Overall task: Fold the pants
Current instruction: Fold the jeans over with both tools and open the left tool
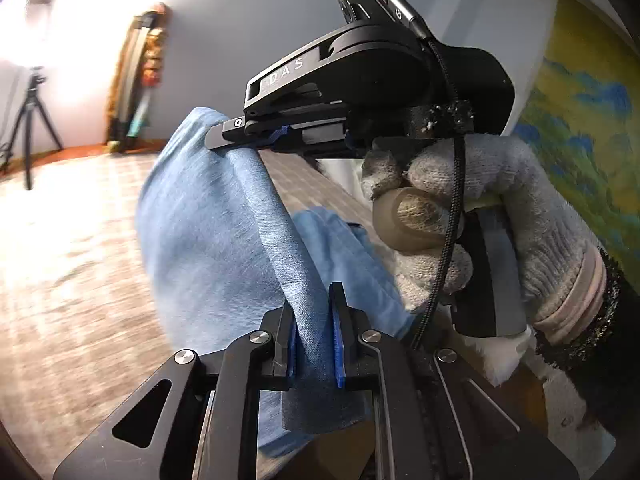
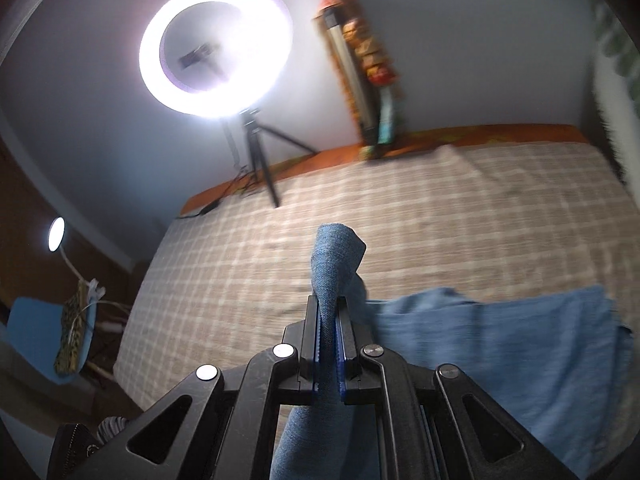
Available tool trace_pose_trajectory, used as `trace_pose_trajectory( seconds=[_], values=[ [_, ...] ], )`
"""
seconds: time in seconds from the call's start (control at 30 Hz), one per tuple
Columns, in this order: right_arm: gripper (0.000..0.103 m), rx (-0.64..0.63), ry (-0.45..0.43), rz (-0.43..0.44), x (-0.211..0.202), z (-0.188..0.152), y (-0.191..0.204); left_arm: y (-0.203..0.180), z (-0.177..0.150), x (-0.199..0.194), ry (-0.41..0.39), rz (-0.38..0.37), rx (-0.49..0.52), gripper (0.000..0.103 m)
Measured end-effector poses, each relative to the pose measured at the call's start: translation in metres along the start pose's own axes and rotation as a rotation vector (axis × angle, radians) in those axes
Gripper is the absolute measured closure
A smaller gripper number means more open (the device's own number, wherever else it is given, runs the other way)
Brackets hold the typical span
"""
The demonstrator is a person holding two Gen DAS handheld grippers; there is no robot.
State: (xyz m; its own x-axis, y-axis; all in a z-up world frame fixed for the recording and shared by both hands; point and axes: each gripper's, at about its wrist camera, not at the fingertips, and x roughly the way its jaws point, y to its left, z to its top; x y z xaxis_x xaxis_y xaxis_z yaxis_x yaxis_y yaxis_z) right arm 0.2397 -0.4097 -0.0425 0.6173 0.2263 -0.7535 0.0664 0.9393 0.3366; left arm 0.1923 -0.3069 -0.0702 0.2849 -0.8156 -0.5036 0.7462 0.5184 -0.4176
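Note:
The pants (image 1: 216,240) are light blue denim, lifted above a bed with a checked cover (image 1: 68,264). My left gripper (image 1: 314,304) is shut on a fold of the pants. The right gripper (image 1: 248,136) shows in the left wrist view, held by a gloved hand (image 1: 480,216), its fingers closed on the pants' upper edge. In the right wrist view my right gripper (image 2: 329,308) is shut on a narrow fold of the pants (image 2: 334,264) that sticks up past the fingers. The rest of the pants (image 2: 500,352) hangs to the right over the checked bed cover (image 2: 360,220).
A lit ring light (image 2: 216,46) on a tripod (image 2: 260,160) stands at the bed's far edge by the wall. A tall rolled bundle (image 2: 368,72) leans on the wall. A small lamp (image 2: 56,234) and a blue chair (image 2: 36,332) are to the left.

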Motion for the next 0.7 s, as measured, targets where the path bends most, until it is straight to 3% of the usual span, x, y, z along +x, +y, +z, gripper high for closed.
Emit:
trace_pose_trajectory(
  seconds=[0.03, 0.17, 0.27, 0.33, 0.5, 0.7],
  values=[
    [0.100, 0.008, -0.005, -0.008, -0.002, -0.001, -0.007, 0.000, 0.001, 0.008, 0.013, -0.010, 0.012, 0.091],
    [0.100, 0.036, -0.017, -0.043, -0.014, -0.005, -0.049, -0.005, 0.009, 0.028, 0.075, -0.082, 0.031, 0.067],
    [0.100, 0.072, -0.011, -0.055, -0.014, -0.010, -0.080, 0.001, 0.010, 0.020, 0.060, -0.101, 0.043, 0.051],
    [0.100, 0.087, -0.011, -0.072, -0.013, -0.013, -0.096, 0.011, 0.009, 0.013, 0.056, -0.087, 0.055, 0.051],
    [0.100, 0.145, -0.029, -0.084, -0.017, -0.020, -0.142, 0.049, 0.002, 0.009, 0.069, 0.046, 0.065, 0.051],
    [0.100, 0.195, -0.033, -0.127, -0.020, -0.021, -0.184, 0.050, -0.009, 0.051, 0.147, 0.105, 0.121, 0.051]
  ],
)
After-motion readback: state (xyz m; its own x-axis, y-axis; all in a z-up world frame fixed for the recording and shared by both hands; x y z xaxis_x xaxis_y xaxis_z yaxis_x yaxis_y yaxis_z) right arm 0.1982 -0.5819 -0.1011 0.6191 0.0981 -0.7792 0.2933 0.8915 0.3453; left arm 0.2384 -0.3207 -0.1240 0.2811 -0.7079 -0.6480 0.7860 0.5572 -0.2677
